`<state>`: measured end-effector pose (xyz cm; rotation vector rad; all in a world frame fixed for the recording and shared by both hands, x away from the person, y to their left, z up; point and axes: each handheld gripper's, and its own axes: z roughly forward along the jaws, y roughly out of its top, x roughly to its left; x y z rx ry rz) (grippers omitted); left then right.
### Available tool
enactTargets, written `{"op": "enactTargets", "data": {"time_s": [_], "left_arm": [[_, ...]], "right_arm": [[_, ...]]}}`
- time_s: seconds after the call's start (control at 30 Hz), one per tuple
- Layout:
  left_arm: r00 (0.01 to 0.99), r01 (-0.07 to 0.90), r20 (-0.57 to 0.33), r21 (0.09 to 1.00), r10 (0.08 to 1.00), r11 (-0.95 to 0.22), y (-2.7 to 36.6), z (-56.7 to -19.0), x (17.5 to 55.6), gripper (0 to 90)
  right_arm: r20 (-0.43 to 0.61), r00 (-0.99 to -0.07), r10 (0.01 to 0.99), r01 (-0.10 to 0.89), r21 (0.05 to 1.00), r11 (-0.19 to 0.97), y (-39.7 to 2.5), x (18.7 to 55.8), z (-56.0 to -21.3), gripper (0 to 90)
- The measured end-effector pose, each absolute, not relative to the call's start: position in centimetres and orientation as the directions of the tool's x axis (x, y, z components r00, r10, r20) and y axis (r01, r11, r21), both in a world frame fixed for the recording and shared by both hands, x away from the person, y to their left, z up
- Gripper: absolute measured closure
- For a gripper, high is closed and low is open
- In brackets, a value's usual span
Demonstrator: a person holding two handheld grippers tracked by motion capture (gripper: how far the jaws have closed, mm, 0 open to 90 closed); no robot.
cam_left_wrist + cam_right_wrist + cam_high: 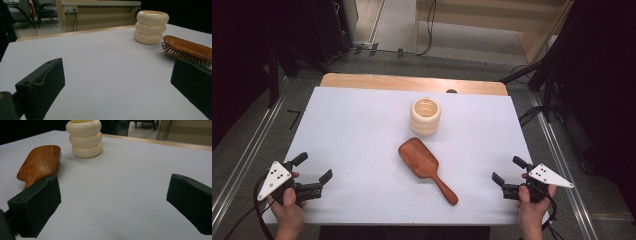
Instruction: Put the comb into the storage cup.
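Worktop first, w/ a pale sheet over it, wood edge showing at the far side. Sitting mid-sheet toward the back: a cream ribbed cup, upright, mouth open to the top. Right in front of it, just beside but not touching, a wooden hairbrush lies bristles down, paddle end nearest the cup, handle running toward the near right corner. Left hand-held gripper hovers at the near left corner, jaws spread wide, nothing between them; right hand-held gripper mirrors it at the near right, jaws likewise wide apart & empty. Both well apart from the brush, which sits between them, its handle tip nearer the right one. In the left gripper view the brush is off to the far right past the jaw, bristles visible under the paddle, cup beyond it; in the right gripper view the brush is at left behind the jaw, cup farther back. Handling, as I'd call it: brush looks stiff, light, polished wood so prob a bit slick; the handle is the narrow part & the obvious place to pinch, near where it meets the paddle for balance. Cup looks rigid, maybe ceramic, so breakable; a rim pinch seems best. Right side looks closer to the handle.
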<state>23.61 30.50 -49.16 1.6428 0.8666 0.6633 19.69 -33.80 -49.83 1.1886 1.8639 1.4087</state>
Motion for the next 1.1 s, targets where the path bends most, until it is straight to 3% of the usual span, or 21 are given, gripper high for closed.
{"op": "enactTargets", "data": {"time_s": [1.1], "left_arm": [[0.58, 0.197, -0.004, 0.971, 0.814, -0.135, 30.3, -49.3, 23.5, 0.0]], "right_arm": [[0.063, -0.581, 0.811, 0.407, 0.886, 0.223, -28.5, 20.4, -45.2, 0.0]]}}
